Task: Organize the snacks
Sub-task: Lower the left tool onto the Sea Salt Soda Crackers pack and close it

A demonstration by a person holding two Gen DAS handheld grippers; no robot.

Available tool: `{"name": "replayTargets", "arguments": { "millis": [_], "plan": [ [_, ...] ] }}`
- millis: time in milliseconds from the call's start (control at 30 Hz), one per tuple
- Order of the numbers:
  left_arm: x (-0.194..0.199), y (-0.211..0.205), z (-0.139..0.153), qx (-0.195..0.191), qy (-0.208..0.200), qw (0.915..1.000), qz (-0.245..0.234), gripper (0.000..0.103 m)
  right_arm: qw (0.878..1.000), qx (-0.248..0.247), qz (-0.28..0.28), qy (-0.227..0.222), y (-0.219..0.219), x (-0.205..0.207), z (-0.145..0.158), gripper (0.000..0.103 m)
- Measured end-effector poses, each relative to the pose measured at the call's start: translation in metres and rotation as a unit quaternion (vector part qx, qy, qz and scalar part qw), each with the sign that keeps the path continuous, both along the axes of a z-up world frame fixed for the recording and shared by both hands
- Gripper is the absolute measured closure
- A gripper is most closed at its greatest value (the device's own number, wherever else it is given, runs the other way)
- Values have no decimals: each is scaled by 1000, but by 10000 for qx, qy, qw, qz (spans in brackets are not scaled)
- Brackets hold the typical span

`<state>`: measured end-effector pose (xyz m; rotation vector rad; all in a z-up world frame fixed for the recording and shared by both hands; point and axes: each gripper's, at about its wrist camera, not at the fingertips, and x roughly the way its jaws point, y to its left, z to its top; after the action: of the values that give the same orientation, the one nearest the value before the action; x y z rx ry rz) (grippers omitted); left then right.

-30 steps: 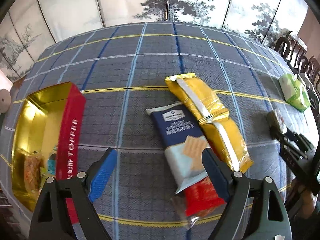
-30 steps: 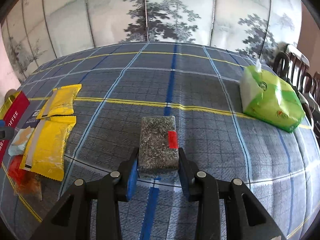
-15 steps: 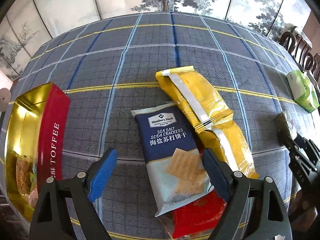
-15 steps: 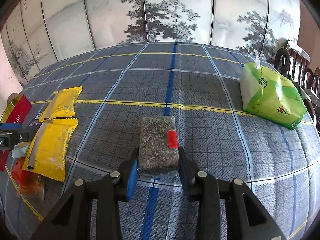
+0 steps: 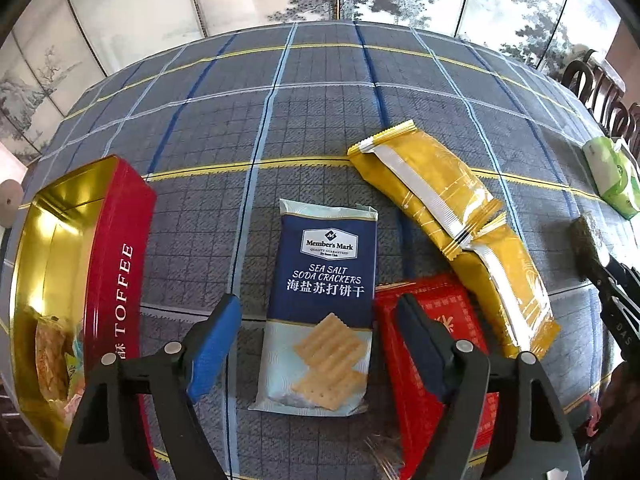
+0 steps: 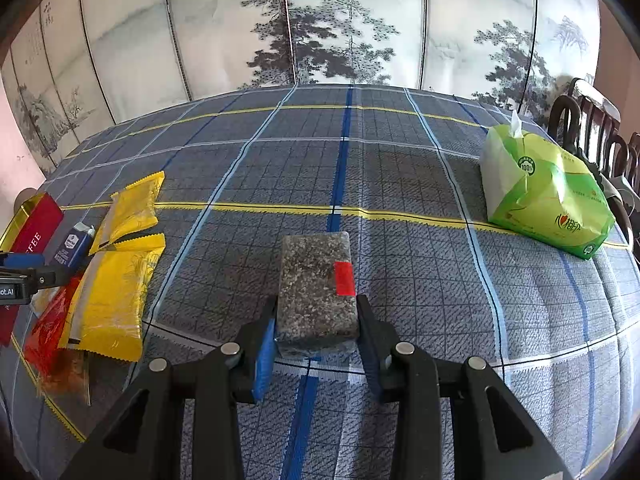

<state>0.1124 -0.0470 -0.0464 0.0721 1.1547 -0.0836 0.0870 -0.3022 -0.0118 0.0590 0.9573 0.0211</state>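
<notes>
A blue sea salt soda cracker packet (image 5: 324, 300) lies flat on the plaid tablecloth. My left gripper (image 5: 316, 308) hangs over it with a finger on either side; the jaws are closing and the pads stand clear of the packet. A red packet (image 5: 440, 312) lies under the right finger, and two yellow packets (image 5: 424, 184) (image 5: 516, 292) lie to the right. At the left is the open red toffee tin (image 5: 120, 280) with snacks (image 5: 52, 356) inside. My right gripper (image 6: 316, 320) is shut on a grey speckled block (image 6: 316, 288) with a red label.
A green tissue pack (image 6: 544, 196) sits at the table's right side, with dark wooden chairs (image 6: 592, 128) beyond it. A painted folding screen (image 6: 320, 28) stands behind the table. The left gripper (image 6: 20, 276) shows at the right wrist view's left edge.
My left gripper has sunk toward the cracker packet, which now lies centred between its fingers, and the jaws have narrowed. The right gripper and its grey block have not moved.
</notes>
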Motion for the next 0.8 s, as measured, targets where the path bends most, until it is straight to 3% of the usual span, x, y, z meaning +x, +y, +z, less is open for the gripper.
{"name": "replayTargets", "arguments": {
  "millis": [367,600,800],
  "plan": [
    [3,12,-11,65,41,10000,-60,35,10000,-8,0,-1,0,0,0,66],
    [1,11,-8,-55,-23,9997,-226,55,10000,-60,-7,3,-1,0,0,66],
    [-1,13,-8,-58,-47,9998,-197,56,9999,-118,-13,9,1,0,0,66]
  ]
}}
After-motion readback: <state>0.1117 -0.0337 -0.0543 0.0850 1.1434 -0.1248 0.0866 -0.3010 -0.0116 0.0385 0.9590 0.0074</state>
